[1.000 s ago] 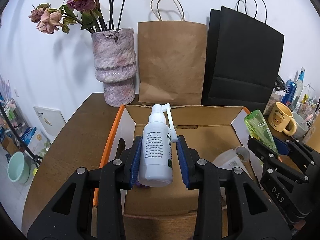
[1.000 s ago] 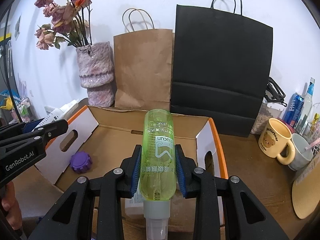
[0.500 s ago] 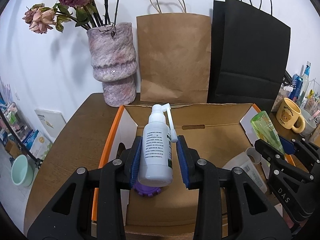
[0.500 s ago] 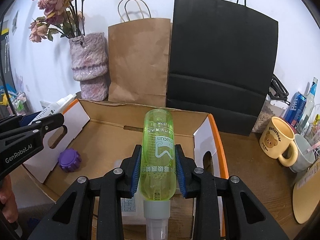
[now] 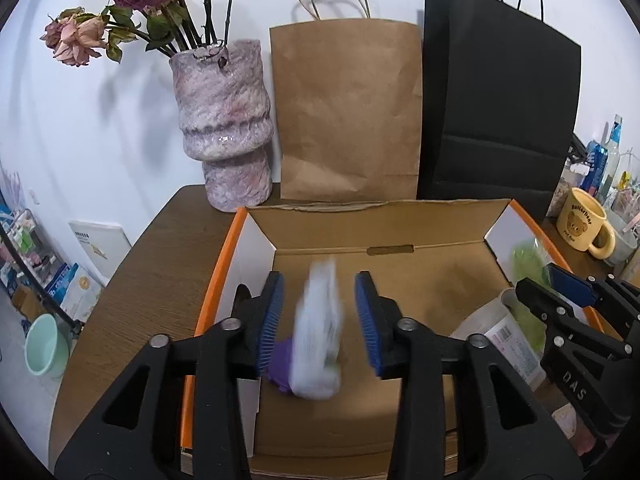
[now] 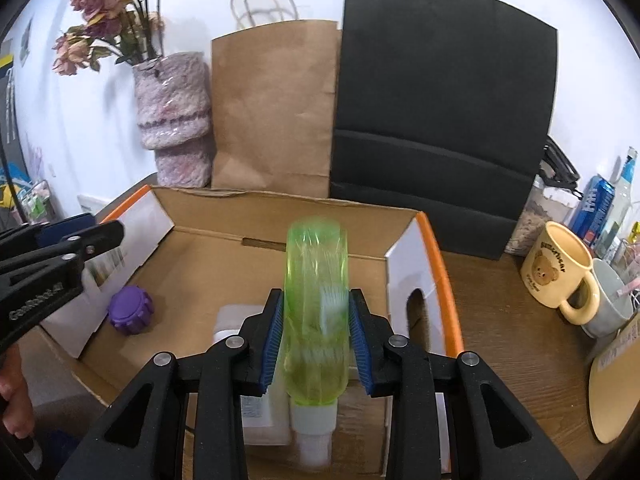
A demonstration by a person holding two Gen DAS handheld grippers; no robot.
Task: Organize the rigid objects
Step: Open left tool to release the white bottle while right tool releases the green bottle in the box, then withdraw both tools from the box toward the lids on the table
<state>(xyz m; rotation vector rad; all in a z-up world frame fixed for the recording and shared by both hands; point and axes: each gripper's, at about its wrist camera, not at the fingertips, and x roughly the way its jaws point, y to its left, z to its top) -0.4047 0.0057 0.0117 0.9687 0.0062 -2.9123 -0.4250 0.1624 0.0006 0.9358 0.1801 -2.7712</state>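
Left gripper [image 5: 319, 316] and right gripper [image 6: 316, 338]: matte black triangulated frames with cut-out windows, silver round screw heads at the pivots, and blue ribbed pads [image 5: 271, 318] on the inner faces. White lettering marks each frame's outer side: "DAS", "GenRobot.AI".

white bottle [image 5: 318, 332] motion-blurred, green bottle [image 6: 316, 312] blurred

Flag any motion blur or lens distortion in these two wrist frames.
Left wrist view: the white spray bottle is smeared between the opening jaws of the left hand-held gripper, with visible gaps beside both pads. Right wrist view: the green bottle is slightly soft. Both: fisheye bending, dark corners; the paper bags stay sharp.
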